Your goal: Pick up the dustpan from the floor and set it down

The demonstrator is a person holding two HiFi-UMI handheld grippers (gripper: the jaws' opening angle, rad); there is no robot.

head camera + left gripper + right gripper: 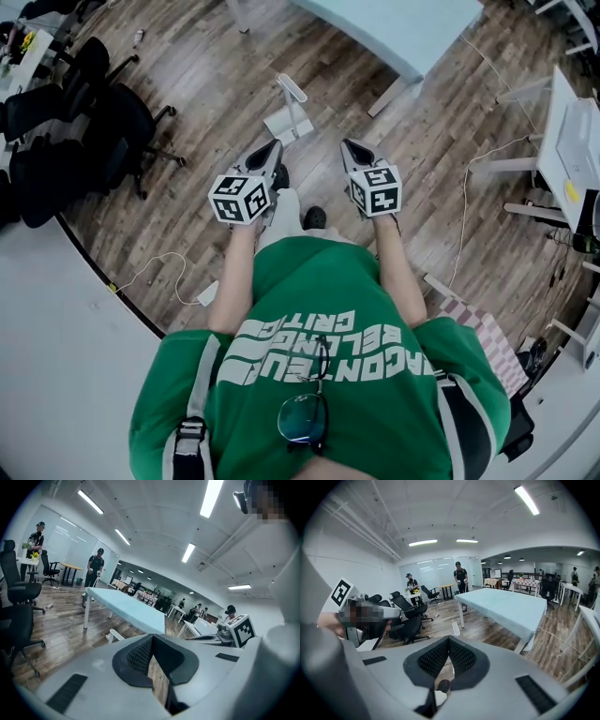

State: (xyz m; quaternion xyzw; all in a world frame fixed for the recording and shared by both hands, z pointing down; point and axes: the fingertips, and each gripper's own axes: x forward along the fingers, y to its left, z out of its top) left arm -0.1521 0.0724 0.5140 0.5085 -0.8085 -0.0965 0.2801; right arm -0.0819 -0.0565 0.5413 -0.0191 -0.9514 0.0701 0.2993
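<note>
dustpan (287, 122) on floor (202, 66) ahead, clear of left gripper (277, 143), right gripper (345, 142); jaws closed.

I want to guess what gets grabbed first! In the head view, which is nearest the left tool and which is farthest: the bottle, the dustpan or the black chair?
1. Dustpan: on the floor, just ahead of the left tool.
2. Black chair: off to the left.
3. Bottle: on the floor at the upper left, beyond the chair.
</note>
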